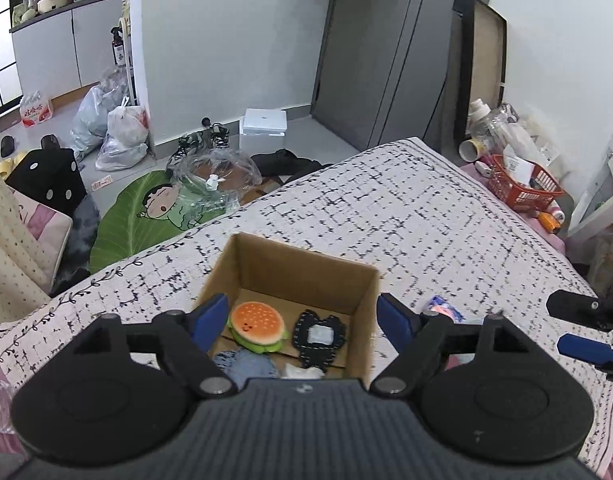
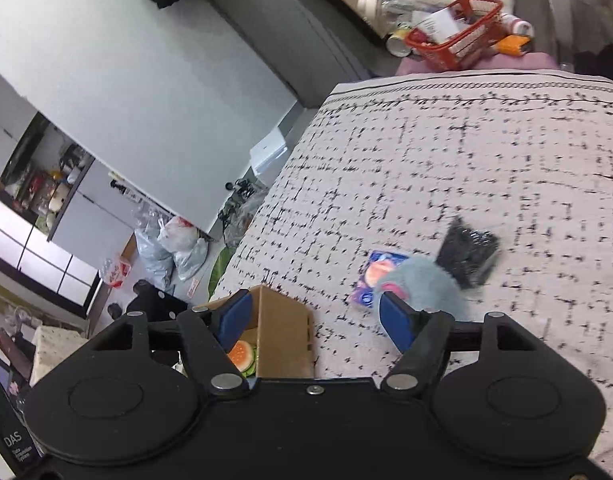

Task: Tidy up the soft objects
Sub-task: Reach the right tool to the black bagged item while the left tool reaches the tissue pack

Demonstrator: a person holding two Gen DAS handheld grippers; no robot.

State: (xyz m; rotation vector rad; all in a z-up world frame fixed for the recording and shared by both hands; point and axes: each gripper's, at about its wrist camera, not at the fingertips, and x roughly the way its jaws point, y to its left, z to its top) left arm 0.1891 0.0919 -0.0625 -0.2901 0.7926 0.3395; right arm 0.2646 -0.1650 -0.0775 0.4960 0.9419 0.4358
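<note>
One cardboard box (image 1: 348,280), one burger plush (image 1: 257,328) orange-topped with green trim, left gripper (image 1: 302,322) and right gripper (image 2: 316,320) both gaped wide, empty

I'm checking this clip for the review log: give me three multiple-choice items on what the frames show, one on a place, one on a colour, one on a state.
1. Where is the burger plush?
A. Inside the cardboard box
B. On the bedspread beside the box
C. In the red basket

2. What colour are the pads of the left gripper?
A. Red
B. Blue
C. Yellow

3. How do the jaws of the right gripper stand?
A. Clamped on the grey fluffy toy
B. Clamped on the box wall
C. Open, holding nothing

Answers:
1. A, the burger plush lies on the box floor next to a black piece.
2. B, both pads show blue in the left wrist view.
3. C, the pads stand apart; the grey fluffy toy lies on the bedspread beyond them.
</note>
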